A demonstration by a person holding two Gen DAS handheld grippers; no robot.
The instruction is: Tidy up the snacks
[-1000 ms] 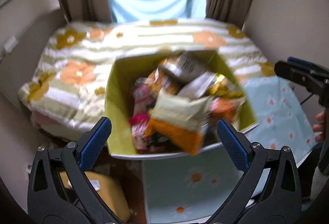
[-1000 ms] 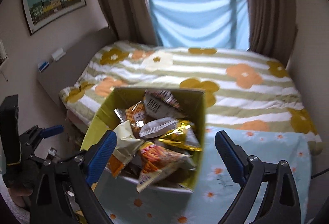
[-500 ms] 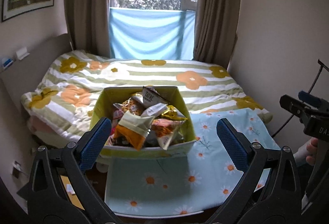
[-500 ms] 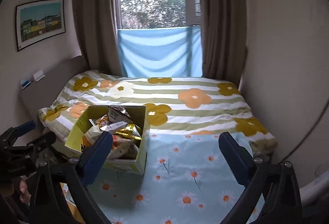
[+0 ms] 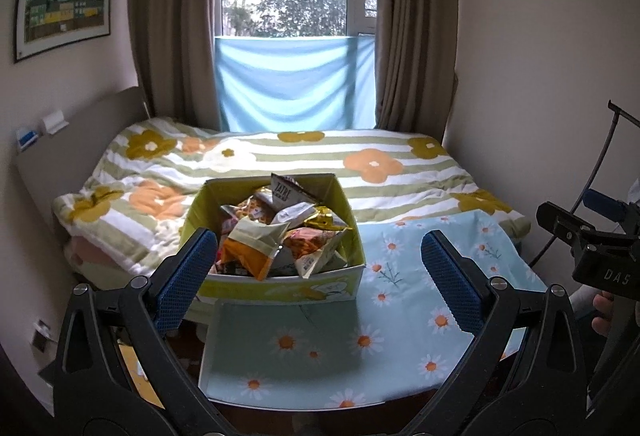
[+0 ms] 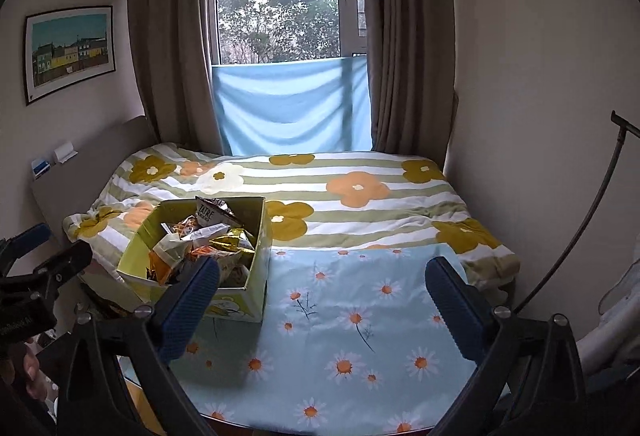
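1. Biggest change first: both views have been pulled way back compared with a second ago. The yellow-green cardboard box (image 5: 280,282) stuffed with crinkly foil and plastic snack packets (image 5: 276,232) used to fill the frame up close and blurred; now it's seen small, sharp and level, lower centre-left of the left wrist view.

2. What that probably means: the box looks to have been set down on the light-blue daisy-print cloth (image 5: 404,316), at its left end, with the striped floral bedspread (image 5: 360,156) behind it. So the carry part seems done, and sorting packets out onto the open cloth is probably what's next. None are out on the cloth yet.

3. In the right wrist view the box (image 6: 256,276) sits lower left and the cloth (image 6: 360,316) is spread across the lower middle.

4. The left gripper (image 5: 320,280) is held low and level, pointed straight at the box, blue-padded jaws spread wide with nothing between them.

5. The right gripper (image 6: 322,304) is aimed at the bare cloth just right of the box, jaws likewise wide apart and nothing held.
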